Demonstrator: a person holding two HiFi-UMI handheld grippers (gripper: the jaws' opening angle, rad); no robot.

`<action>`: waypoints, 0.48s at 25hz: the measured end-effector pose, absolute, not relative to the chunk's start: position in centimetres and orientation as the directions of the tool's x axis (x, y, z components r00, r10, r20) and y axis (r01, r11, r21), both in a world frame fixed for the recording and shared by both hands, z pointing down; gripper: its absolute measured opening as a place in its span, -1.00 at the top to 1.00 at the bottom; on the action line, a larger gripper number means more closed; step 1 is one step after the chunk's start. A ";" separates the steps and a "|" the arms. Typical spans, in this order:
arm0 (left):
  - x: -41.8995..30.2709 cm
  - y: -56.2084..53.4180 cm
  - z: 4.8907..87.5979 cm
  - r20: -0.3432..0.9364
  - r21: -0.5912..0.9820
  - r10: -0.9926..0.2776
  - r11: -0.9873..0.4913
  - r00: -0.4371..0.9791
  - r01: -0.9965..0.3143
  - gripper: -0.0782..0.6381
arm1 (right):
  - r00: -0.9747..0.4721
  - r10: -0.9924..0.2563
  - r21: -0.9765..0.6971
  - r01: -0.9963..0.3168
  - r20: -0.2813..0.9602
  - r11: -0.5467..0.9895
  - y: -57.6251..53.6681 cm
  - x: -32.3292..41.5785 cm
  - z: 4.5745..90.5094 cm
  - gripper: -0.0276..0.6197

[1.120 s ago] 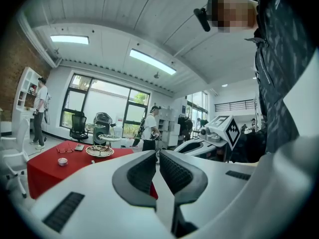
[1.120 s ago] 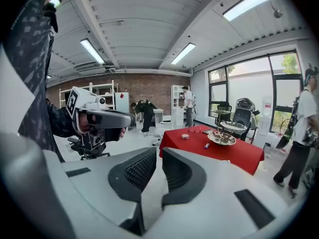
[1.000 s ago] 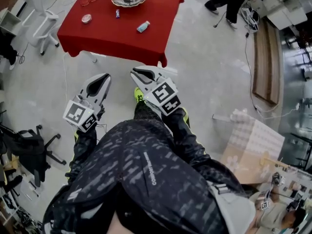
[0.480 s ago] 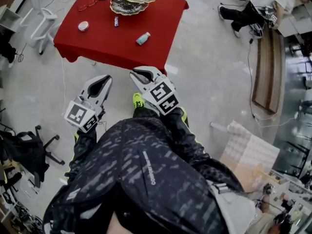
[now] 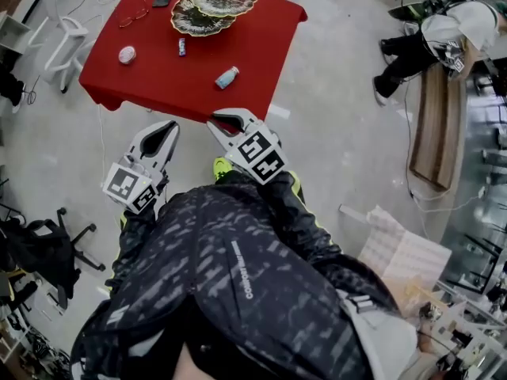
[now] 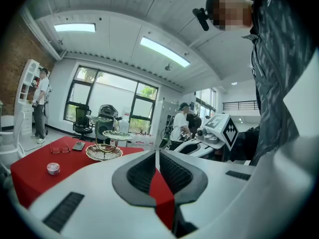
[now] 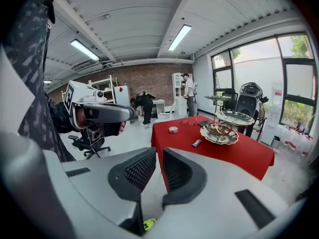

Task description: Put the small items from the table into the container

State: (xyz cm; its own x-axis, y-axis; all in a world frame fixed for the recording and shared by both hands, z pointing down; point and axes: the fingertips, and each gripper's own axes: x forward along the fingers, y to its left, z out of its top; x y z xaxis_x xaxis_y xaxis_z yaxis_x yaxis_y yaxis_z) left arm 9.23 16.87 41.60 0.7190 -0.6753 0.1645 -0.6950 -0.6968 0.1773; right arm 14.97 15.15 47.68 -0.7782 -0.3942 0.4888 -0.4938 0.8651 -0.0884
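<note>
Short of the red tabletop (image 5: 261, 46), your left tongs (image 5: 169, 127) and right tongs (image 5: 218, 120) hang clenched, empty: approach step; next, open over the bottle (image 5: 226, 77).

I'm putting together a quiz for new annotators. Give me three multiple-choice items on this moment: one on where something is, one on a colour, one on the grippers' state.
1. Where is the small bottle? A in the tiered dish; B on the table, near the edge facing the person; C on the floor.
2. What colour is the tablecloth? A blue; B white; C red.
3. How are the left gripper and right gripper? A both shut, empty; B both wide open; C left gripping the bottle.
Answers: B, it lies on the cloth by the near edge; C, the cloth is plainly red; A, each gripper view shows jaws together, nothing between.
</note>
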 end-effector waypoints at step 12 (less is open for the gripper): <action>9.4 12.6 42.9 0.172 0.179 -0.654 -0.714 0.736 -0.677 0.75 | -0.728 -0.425 -0.113 -0.562 0.538 0.820 11.3 15.7 50.0 0.76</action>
